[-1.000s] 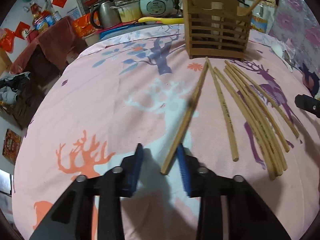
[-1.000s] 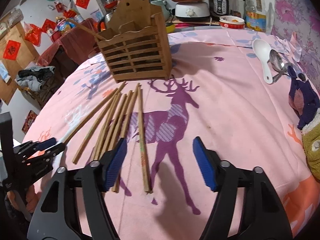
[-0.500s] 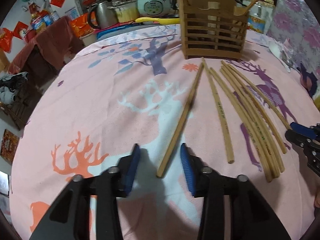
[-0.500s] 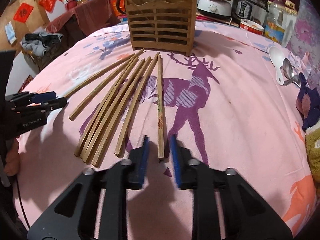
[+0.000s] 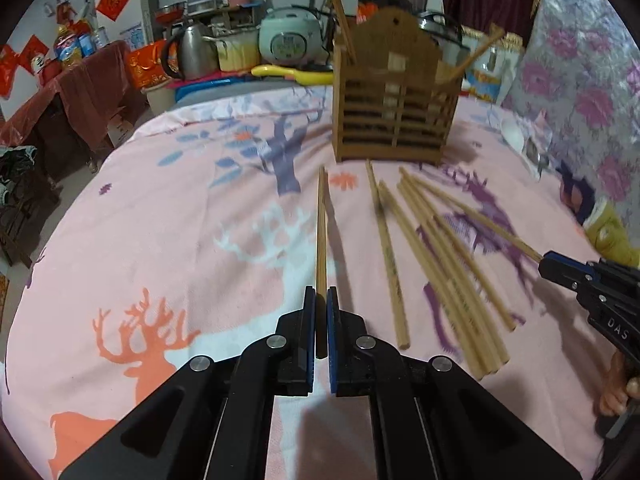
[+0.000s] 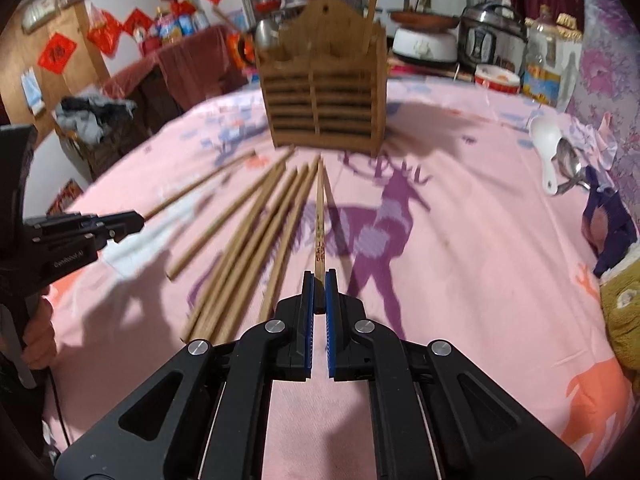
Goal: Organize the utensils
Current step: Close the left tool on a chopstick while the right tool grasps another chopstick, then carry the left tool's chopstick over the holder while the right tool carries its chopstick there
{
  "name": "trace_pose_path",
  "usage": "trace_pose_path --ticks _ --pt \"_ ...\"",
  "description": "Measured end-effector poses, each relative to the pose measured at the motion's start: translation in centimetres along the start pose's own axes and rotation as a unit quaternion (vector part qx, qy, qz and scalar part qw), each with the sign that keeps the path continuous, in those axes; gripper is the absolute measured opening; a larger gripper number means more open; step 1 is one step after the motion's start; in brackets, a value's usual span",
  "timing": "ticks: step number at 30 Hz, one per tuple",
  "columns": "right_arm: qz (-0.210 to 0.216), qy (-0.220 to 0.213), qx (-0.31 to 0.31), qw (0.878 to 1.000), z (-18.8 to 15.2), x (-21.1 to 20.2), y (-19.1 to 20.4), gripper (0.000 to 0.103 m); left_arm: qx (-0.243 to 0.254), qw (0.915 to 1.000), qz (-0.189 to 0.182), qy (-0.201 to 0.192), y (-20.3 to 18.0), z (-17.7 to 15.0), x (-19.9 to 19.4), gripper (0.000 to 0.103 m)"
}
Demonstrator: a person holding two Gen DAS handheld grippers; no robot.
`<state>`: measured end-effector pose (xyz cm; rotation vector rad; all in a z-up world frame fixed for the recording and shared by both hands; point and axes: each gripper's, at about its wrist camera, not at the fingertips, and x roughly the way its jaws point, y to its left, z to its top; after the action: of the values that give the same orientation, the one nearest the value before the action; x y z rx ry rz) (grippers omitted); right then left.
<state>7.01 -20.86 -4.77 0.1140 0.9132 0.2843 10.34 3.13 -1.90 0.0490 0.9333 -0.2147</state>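
Left hand-held gripper (image 5: pixel 320 294) clamps one wooden chopstick (image 5: pixel 321 236) by its near end; right hand-held gripper (image 6: pixel 319 278) likewise pinches one printed chopstick (image 6: pixel 319 220). Between them, six loose chopsticks (image 6: pixel 256 236) lie fanned on the pink deer-print worktop (image 5: pixel 168 216). Beyond stands one slatted wooden utensil holder (image 6: pixel 322 108) holding upright sticks.

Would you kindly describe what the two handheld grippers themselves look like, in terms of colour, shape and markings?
Both are matte black with angular linked arms, triangular cut-outs and silver round pivot bolts. The left gripper and right gripper each carry flat blue ribbed pads on their two fingers. Seen side-on, the right one bears white lettering that includes "DAS"; the left one's small white lettering is too blurred to read. Bare fingers show on the handles; no sleeves are visible.
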Motion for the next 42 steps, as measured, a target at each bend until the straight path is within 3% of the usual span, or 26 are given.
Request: trace_pose_path --ticks 9,19,30,36,42 --pt "0.009 -0.082 0.031 0.996 3.2 -3.8 -0.5 0.006 0.004 0.9980 -0.013 -0.061 -1.8 4.6 -4.2 0.006" --pt "0.009 -0.132 0.033 0.991 7.1 -6.5 0.0 0.006 0.021 0.9960 -0.022 -0.083 -3.3 7.0 -7.9 0.006" --pt "0.005 -0.174 0.021 0.984 11.1 -8.6 0.9 0.006 0.024 0.9971 -0.063 -0.035 -3.8 10.1 -7.8 0.006" --pt "0.005 -0.191 0.008 0.982 13.1 -9.1 1.5 0.006 0.036 0.9979 -0.053 0.006 -3.8 9.9 -6.6 0.006" --pt "0.013 -0.222 0.032 0.974 15.1 -9.5 1.1 0.006 0.020 0.9992 -0.035 -0.006 -3.7 12.1 -5.5 0.006"
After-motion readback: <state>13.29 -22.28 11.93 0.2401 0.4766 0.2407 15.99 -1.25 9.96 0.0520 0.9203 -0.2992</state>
